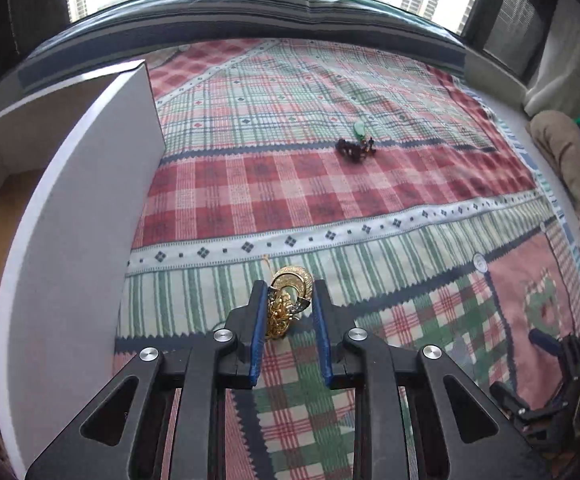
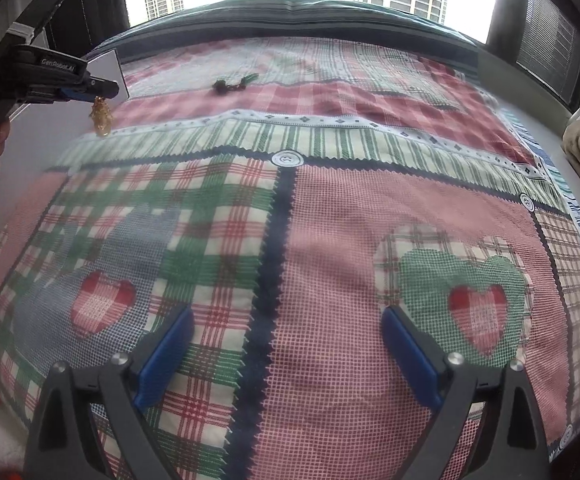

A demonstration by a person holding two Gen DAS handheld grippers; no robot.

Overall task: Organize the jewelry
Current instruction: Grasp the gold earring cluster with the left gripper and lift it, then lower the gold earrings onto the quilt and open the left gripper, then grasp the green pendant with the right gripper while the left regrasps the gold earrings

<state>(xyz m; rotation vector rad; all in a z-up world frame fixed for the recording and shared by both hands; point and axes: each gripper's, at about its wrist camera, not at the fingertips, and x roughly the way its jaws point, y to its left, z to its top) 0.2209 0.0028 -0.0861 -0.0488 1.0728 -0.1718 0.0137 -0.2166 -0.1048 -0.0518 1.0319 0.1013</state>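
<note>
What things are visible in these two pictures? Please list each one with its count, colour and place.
gold jewelry: one piece, gold, hanging from the left gripper above the bedspread
dark bead jewelry: one cluster, dark with a green piece, lying far out on the bedspread
white box: one, white, open, at the left edge of the bed
bedspread: one, red, green and white plaid
left gripper: black with blue pads, shut on the gold jewelry
right gripper: black with blue pads, open, holding nothing

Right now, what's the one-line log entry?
left gripper: holding gold jewelry, lifted | right gripper: open, empty | dark beads: on quilt
</note>
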